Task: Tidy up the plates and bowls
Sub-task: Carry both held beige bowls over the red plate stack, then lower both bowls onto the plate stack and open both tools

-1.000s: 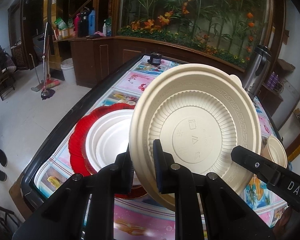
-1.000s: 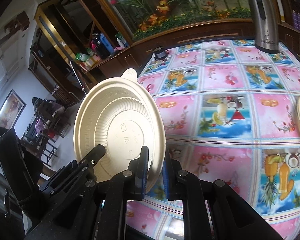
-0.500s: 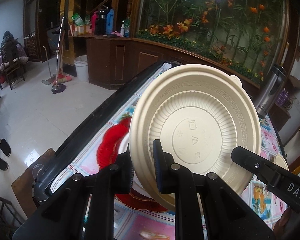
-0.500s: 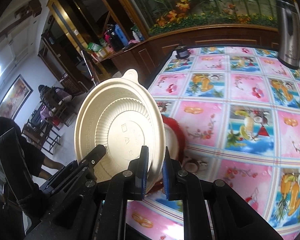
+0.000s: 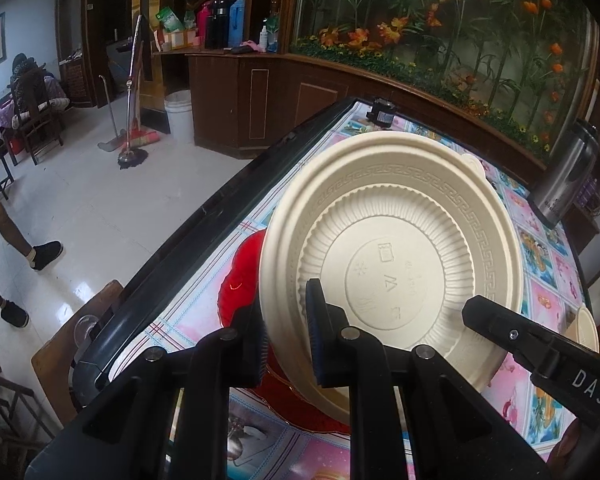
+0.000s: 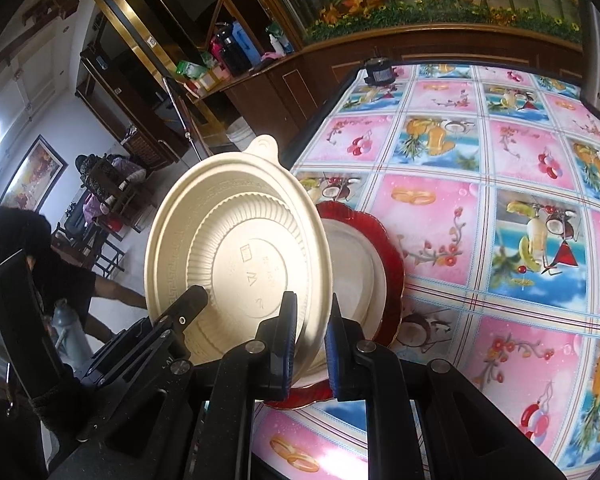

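Left hand-held gripper (image 5: pixel 284 342): pinched on the near rim of the cream bowl (image 5: pixel 392 264), one finger on each face of the rim.
Right hand-held gripper (image 6: pixel 310 344): likewise clamped on the same bowl's rim, at a separate spot; both tools are seen to share the load.
Cream bowl: held in the air, tilted nearly on edge, its ribbed underside turned to both cameras, a small tab at its far rim.
Destination: a white plate (image 6: pixel 356 268) is nested in a red plate (image 6: pixel 392 264) on the desk (image 6: pixel 480 208), directly behind and below the held bowl.
Step in hand (judged): the bowl is being brought over the stack for setting down.
Recommended handling: the bowl should be levelled and centred over the white plate before release; both grips should be opened together so that it is not tipped.
Risk (judged): the stack lies near the desk edge, so an off-centre drop could slide off.
Other ware: a second cream bowl (image 5: pixel 586 330) is noted at the right, well apart.
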`<state>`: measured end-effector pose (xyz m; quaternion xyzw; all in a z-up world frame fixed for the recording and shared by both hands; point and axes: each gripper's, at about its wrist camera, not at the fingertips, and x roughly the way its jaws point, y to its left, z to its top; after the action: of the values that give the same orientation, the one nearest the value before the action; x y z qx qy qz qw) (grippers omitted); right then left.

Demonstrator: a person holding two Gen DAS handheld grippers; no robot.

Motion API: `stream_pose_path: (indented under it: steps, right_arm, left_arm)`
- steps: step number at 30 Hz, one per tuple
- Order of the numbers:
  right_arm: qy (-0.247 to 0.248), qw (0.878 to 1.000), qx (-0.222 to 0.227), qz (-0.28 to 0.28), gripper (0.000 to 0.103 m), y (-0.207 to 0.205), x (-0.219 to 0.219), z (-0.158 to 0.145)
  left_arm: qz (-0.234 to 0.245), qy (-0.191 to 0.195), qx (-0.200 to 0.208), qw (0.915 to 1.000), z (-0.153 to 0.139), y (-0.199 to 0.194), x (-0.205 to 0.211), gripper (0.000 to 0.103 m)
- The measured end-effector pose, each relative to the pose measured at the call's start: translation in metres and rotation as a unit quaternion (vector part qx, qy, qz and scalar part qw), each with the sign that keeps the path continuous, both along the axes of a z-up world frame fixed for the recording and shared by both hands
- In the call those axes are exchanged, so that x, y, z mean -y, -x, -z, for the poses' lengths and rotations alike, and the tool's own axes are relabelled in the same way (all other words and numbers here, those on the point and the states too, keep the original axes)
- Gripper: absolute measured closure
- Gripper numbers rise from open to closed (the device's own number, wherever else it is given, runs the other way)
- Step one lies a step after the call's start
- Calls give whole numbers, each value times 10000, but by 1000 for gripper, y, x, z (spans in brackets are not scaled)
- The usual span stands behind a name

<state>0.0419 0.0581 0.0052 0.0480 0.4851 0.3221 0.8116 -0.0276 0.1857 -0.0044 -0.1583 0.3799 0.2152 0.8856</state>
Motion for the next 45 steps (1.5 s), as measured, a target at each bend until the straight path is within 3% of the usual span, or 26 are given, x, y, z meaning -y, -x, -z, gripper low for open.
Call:
stream_pose_path:
  steps: [31,43,44,45]
  right_arm:
    - [159,9997,-182,61,87,-10,-9,18]
    - [179,9997,-148,87,86,-13,-13,18]
    - [179,9997,-129,97,85,-12,-13,18]
    - [172,9997,-121,96,83,-13,-13,18]
  left_arm:
    - [-8,37,-202,9998,8,-8,-6,88]
    - [-61,292,-115,9995,9,-10,-14,88]
    - [-65,330,-101,9994,9,-9,-16,87]
    - [-105,332,-100,9993,9,-10,-17,78]
